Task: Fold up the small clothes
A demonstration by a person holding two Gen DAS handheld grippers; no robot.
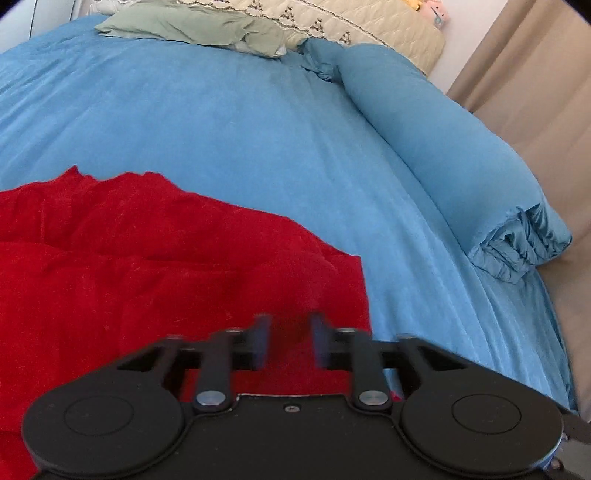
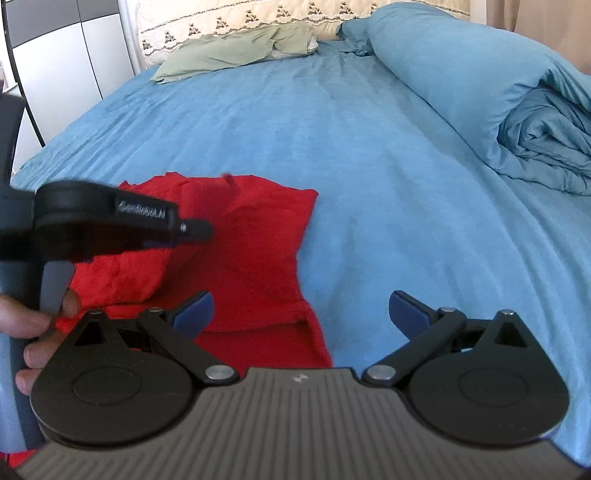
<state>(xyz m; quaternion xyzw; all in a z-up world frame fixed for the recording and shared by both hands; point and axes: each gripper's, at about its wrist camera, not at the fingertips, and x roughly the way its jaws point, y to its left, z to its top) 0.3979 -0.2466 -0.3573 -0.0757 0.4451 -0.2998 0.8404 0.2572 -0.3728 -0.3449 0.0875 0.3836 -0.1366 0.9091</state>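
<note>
- The left gripper [image 1: 287, 341], black with blue-padded fingers, hangs over the near right part of a crumpled red knit garment [image 1: 155, 266]; its jaws stand narrowly apart with red cloth showing in the gap, but the fingers are motion-blurred and I cannot tell whether they pinch the fabric.
- In the right wrist view the left gripper [image 2: 199, 230] comes in from the left, its tip over the garment's middle, with the person's left hand [image 2: 40, 332] on the handle below it.
- The right gripper [image 2: 301, 314] has its jaws spread wide and holds nothing; its left finger [image 2: 194, 314] lies over the garment's near edge, its right finger [image 2: 408, 312] over bare sheet.
- The red garment [image 2: 255, 251] lies on the near left part of the blue bed sheet [image 2: 369, 166], bunched and partly folded over itself; its long axis runs roughly from the near edge of the bed away towards the headboard, with a narrower strip trailing towards the grippers.
- A rolled blue duvet [image 2: 461, 74] lies along the right side of the bed, well apart from the garment.
- A pale green folded cloth [image 2: 236, 50] rests at the far end, against a cream quilted headboard cover [image 2: 236, 18].
- Beige curtains [image 1: 524, 74] hang beyond the bed on the right.
- Nothing lies on the sheet between the garment and the duvet.
</note>
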